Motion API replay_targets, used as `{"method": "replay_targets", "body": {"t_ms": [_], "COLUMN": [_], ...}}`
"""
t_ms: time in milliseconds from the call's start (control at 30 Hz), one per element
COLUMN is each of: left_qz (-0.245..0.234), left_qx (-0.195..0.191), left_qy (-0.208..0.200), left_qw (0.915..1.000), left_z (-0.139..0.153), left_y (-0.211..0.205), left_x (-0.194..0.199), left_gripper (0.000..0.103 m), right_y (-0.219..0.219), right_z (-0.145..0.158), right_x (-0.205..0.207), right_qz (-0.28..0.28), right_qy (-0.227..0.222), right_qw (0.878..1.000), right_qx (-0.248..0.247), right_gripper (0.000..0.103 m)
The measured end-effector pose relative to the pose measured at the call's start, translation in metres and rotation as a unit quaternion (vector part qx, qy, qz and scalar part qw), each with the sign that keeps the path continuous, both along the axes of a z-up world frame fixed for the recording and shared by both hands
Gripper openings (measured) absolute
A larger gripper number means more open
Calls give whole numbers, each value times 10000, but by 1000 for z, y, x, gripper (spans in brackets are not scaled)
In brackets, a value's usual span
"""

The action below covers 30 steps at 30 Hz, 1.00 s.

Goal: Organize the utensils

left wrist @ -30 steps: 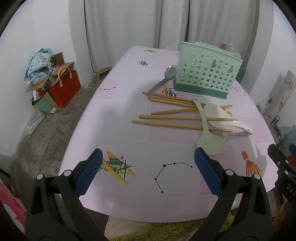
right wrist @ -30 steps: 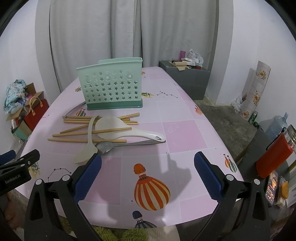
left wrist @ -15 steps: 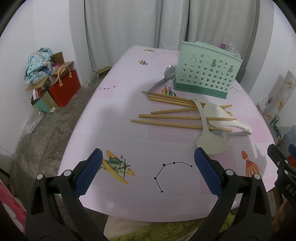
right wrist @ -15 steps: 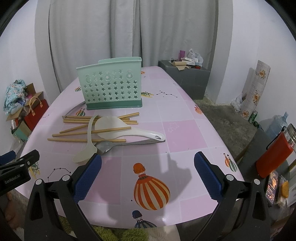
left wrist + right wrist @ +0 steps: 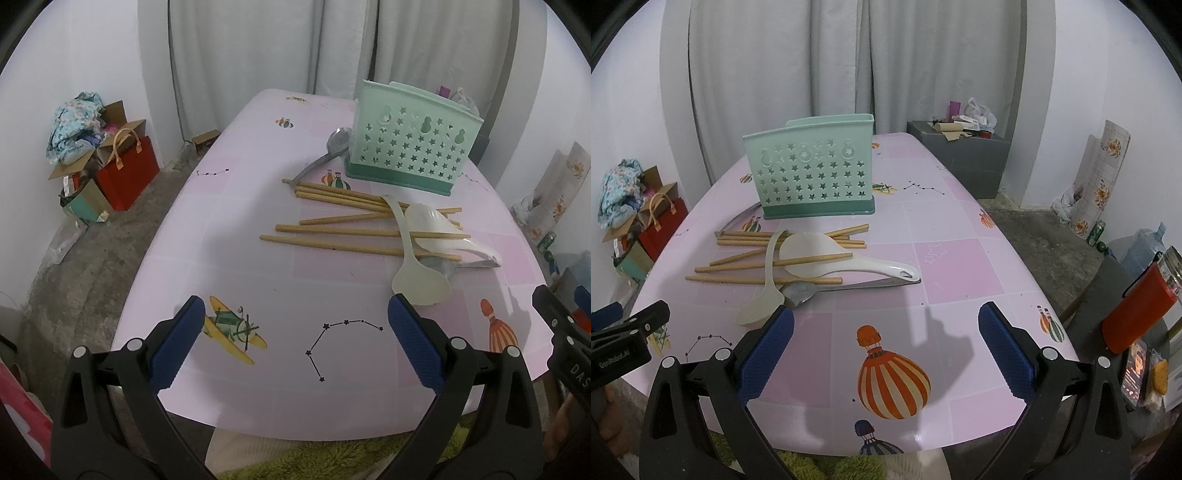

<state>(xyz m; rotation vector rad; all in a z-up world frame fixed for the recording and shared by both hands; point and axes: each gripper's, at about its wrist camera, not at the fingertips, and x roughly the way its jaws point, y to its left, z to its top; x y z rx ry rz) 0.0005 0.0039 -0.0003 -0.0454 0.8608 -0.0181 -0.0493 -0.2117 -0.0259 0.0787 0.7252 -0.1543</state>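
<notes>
The table (image 5: 960, 266) is covered by a smooth, faintly glossy pink sheet printed with balloons and stars. Near its far edge, a holder (image 5: 812, 177) of matt mint plastic, pierced with stars, is seen. The chopsticks (image 5: 764, 278) appear as bare, matt wood. A cream spoon (image 5: 764, 299) and a white paddle (image 5: 849, 262) look like smooth plastic, the paddle glossier. Two spoons (image 5: 325, 158) are of dull grey metal. Gripper fingers (image 5: 764, 350) carry textured blue pads on matt black plastic. Cloth curtains (image 5: 886, 55) hang behind; the floor (image 5: 92, 251) looks rough.
</notes>
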Motion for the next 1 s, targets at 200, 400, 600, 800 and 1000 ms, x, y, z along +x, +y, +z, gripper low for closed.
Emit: {"method": "replay_targets", "body": {"t_ms": [200,400,600,800,1000], "left_qz": [33,-163,-375,-419,-1075], "left_qx": [-138,-714,-644,-336,-763], "left_qy": [24,237,-442,-1223,-750], "left_qw": [9999,9970,9962,9910,9884], "left_z": [-3,-16,4,39,33], "left_y": [6,18,29,49,54], "left_x": [-1,9,40,116,227], "left_gripper": [96,96,96,96,84], "right_y": [4,16,20,11,14], "right_z": [0,5,7,13,13], "right_x": [4,12,31,55,70], "right_qz": [108,425,888,1189,1212], "right_qy": [-65,-307,-372,-515,-495], "right_qw": [9998,9980,9950,9911,9910], "right_qx": [-121,-357,-259,300,271], "right_gripper": [97,97,97,97,97]}}
